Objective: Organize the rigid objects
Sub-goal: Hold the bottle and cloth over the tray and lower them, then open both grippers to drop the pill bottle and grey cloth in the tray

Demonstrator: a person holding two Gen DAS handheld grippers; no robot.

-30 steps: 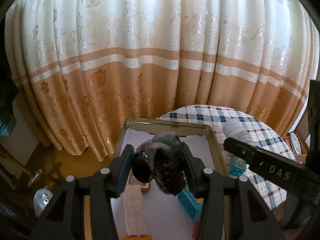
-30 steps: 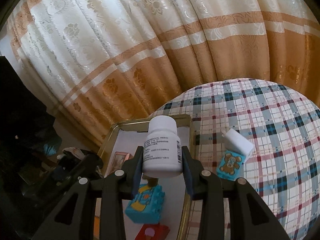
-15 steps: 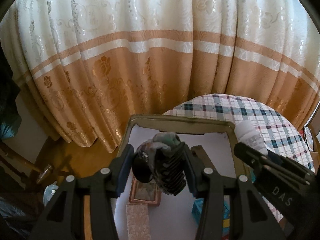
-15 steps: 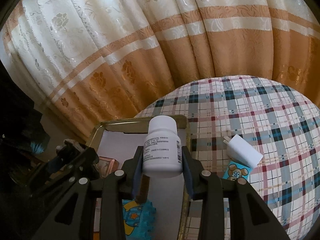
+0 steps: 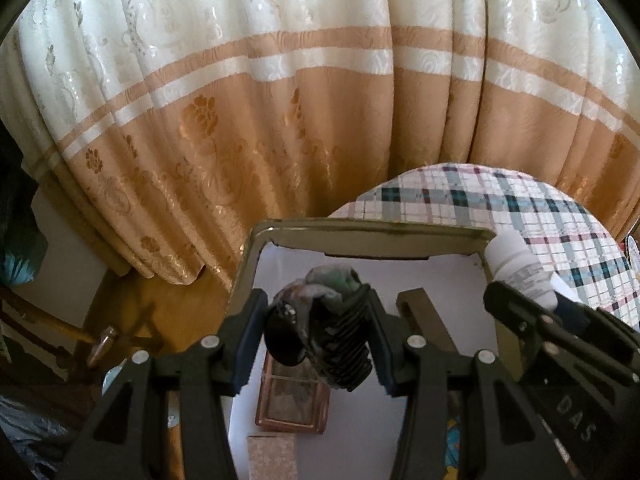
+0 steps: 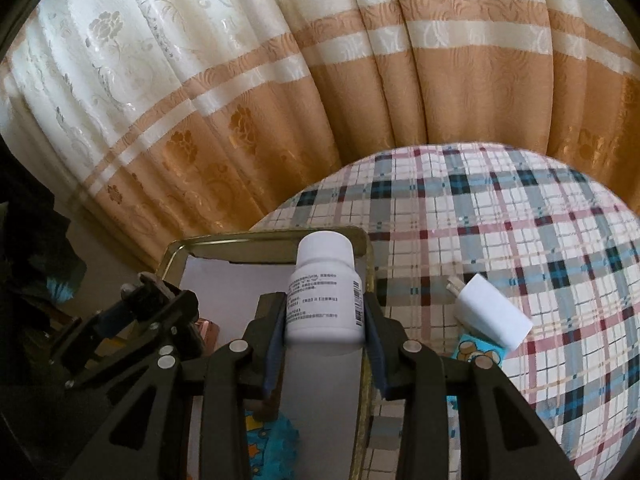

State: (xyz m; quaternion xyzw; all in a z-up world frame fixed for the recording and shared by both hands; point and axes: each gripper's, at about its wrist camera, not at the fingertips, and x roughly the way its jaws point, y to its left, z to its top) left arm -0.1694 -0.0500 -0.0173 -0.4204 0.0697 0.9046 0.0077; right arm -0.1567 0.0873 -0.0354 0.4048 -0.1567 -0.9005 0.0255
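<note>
1. step in hand, as judged: both held items go down into the gold-rimmed tray (image 5: 372, 236); lower each over a bare patch of its white floor, clear of the rim and of the pieces already lying there, and release only once the item rests
2. left gripper (image 5: 316, 336): fingers clenched on a dark ribbed object (image 5: 340, 348) with a black round end and a grey-green top, held above the tray's middle
3. right gripper (image 6: 324, 332): fingers grasping a white pill bottle (image 6: 324, 288), upright, cap on, printed label and barcode facing the camera, above the tray's right rim; keep it upright so it does not roll
4. a white charger (image 6: 492, 316) lies outside the tray on the checked cloth (image 6: 520, 220)
</note>
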